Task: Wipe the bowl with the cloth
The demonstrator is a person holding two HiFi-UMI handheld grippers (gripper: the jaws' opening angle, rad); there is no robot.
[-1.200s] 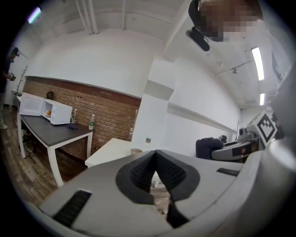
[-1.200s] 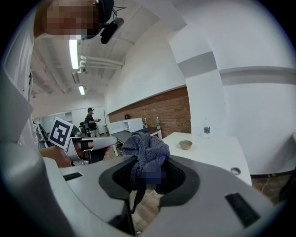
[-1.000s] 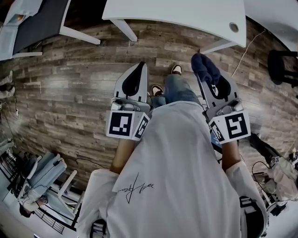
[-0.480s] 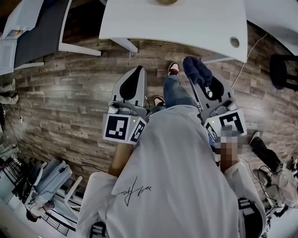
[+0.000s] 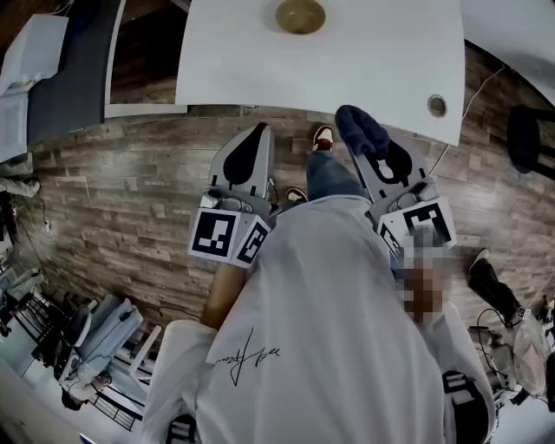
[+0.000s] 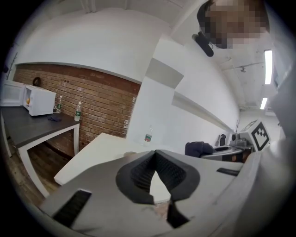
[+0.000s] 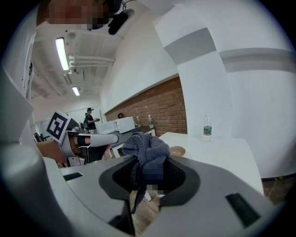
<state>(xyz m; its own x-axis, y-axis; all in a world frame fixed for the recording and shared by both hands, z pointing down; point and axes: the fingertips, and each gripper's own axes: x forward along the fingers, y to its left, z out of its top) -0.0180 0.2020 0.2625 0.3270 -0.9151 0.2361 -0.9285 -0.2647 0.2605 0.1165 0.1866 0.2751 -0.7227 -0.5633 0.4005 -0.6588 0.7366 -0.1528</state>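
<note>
Wiping unstarted: cloth (image 7: 145, 148) clamped in right gripper (image 7: 149, 176) fingers, left gripper (image 6: 155, 155) fingers closed empty, bowl (image 5: 300, 16) untouched upper centre.

We look down on a white table (image 5: 364, 61) standing on a wood-plank floor (image 5: 130, 199). A tan bowl (image 5: 300, 16) sits on it, with a water bottle (image 7: 207, 127) upright, apart from the bowl.

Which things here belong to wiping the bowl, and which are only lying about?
For the job:
- bowl on the white table
- dark cloth, clamped in the right gripper
- left gripper, shut and empty

Lying about:
- water bottle on the same table
- microwave on the dark counter
</note>
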